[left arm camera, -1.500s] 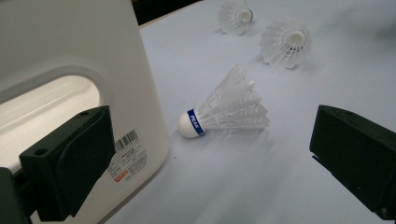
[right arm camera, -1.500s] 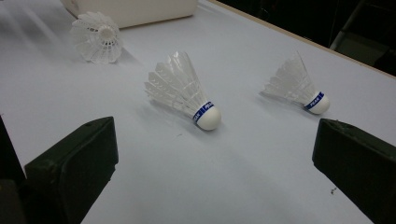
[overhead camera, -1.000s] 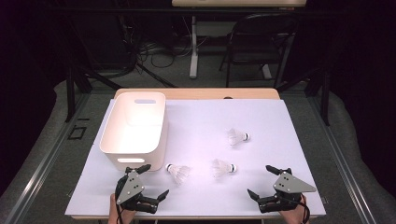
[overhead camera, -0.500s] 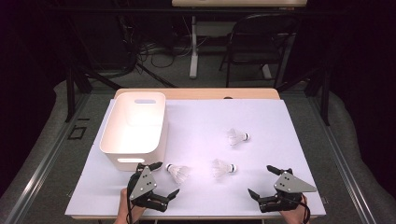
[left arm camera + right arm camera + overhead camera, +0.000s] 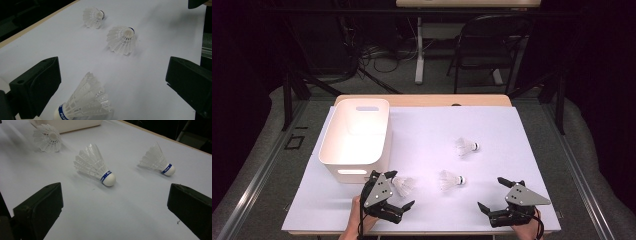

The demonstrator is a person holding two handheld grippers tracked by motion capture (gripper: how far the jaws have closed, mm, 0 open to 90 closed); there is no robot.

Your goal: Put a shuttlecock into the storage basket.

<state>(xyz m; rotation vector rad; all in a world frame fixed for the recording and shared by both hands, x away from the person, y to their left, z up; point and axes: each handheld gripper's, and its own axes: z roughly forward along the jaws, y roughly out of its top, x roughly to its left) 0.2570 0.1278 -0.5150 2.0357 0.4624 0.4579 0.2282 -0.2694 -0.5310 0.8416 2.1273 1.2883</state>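
Lying between spread left claw (image 5: 394, 191), nearest shuttlecock (image 5: 403, 185), white bin (image 5: 356, 137) beside, right claw (image 5: 496, 197) released

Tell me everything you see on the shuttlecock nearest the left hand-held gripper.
The nearest shuttlecock is white, with a feathered-looking skirt, a blue printed band and a rounded white cork. It lies on its side on the white table sheet, just in front of the white bin, cork toward the left hand-held gripper. It sits between the open jaws, which do not touch it.

White feathered shuttlecock (image 5: 96, 166) with a blue band around its cork reads "PEAR"; remaining letters are hidden.
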